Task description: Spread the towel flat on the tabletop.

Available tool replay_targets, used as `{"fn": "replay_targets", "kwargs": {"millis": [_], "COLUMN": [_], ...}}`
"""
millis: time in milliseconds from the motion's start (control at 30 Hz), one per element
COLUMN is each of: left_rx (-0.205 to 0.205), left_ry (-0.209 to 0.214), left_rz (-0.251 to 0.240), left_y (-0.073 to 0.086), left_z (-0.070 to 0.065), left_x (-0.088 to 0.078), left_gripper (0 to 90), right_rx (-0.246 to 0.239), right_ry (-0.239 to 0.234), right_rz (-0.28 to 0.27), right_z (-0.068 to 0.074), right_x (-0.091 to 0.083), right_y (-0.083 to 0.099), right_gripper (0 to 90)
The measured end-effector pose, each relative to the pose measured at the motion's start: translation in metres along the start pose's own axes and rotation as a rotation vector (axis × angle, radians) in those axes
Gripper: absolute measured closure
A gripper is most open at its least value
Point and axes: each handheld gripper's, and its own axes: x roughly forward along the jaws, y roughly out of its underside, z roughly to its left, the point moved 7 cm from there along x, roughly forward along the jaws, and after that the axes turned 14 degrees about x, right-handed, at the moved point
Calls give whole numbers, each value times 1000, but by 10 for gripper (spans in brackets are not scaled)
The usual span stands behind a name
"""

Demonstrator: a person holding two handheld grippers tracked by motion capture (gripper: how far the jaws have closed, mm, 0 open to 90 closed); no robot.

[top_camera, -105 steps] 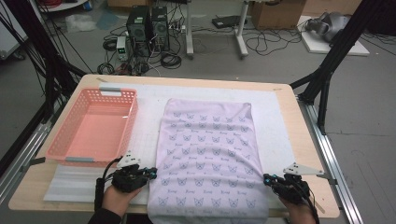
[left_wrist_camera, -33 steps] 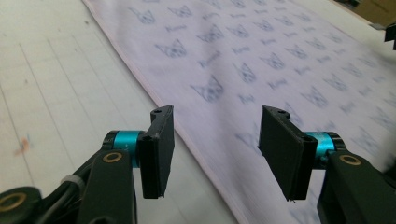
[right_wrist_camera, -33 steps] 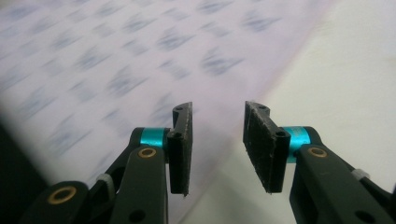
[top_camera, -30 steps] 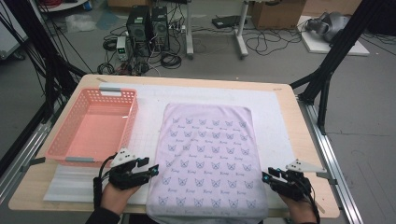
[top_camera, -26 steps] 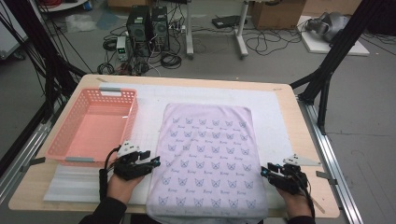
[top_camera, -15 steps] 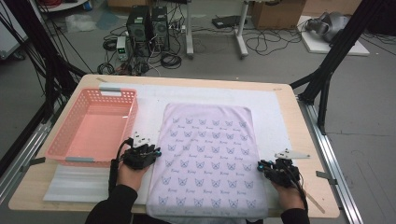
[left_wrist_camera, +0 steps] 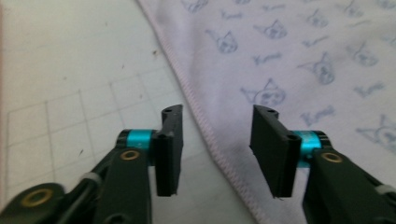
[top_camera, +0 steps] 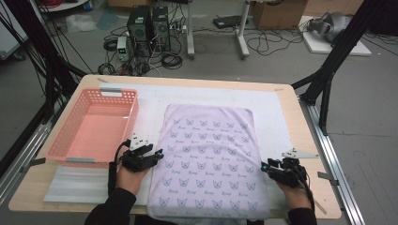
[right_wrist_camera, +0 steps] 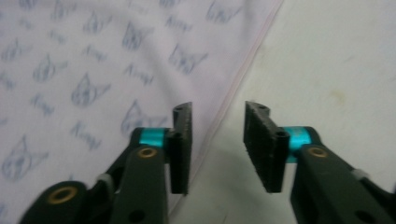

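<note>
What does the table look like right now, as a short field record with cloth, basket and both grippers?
cloth: pale lilac printed fabric, spread flat on the white mat, near edge over the table's front
basket: pink plastic mesh basket, left of the cloth, nothing in it
left gripper: open, jaws just reopened, astride the cloth's left hem
right gripper: open, jaws just reopened, astride the cloth's right hem

Lilac cat-print cloth lies flat (near edge overhanging).
</note>
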Motion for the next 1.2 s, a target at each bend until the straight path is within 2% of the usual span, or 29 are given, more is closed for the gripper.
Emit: {"fn": "replay_targets", "kwargs": {"millis": [67,133,200,400,467,700,767,867,967,1000,1033,1100,1200], "left_rx": [7,-5,-15,-11,-17,-43,-38,-32,-27,-27,-26,-27,-27], "left_ry": [25,51,75,105,116,126,132,135,128,123,122,121,123], "left_rz": [-45,-107,-138,-147,-161,-134,-130,-126,-124,-125,-124,-130,-143], "left_y": [-6,-13,-15,-21,-23,-21,-21,-21,-21,-21,-20,-21,-23], "left_z": [-1,-2,-3,-7,-7,-7,-7,-9,-8,-7,-7,-7,-6], "left_x": [0,0,2,3,3,6,6,4,2,2,2,1,-2], "left_gripper": [473,451,438,407,378,257,257,257,257,257,257,257,257], "right_rx": [25,31,24,25,29,55,52,40,34,19,25,33,58], "right_ry": [7,25,42,125,120,103,125,134,194,227,232,261,241], "right_rz": [-50,-67,-70,-88,-80,-46,-22,-39,-54,-62,-67,-74,-104], "right_z": [-4,-8,-12,-29,-32,-33,-34,-36,-38,-39,-39,-40,-39], "right_x": [0,4,13,46,58,99,110,114,113,113,113,111,97], "right_y": [-10,-17,-25,-53,-65,-97,-99,-103,-105,-105,-104,-105,-106], "right_gripper": [557,557,560,549,557,593,655,880,883,880,844,698,575]}}
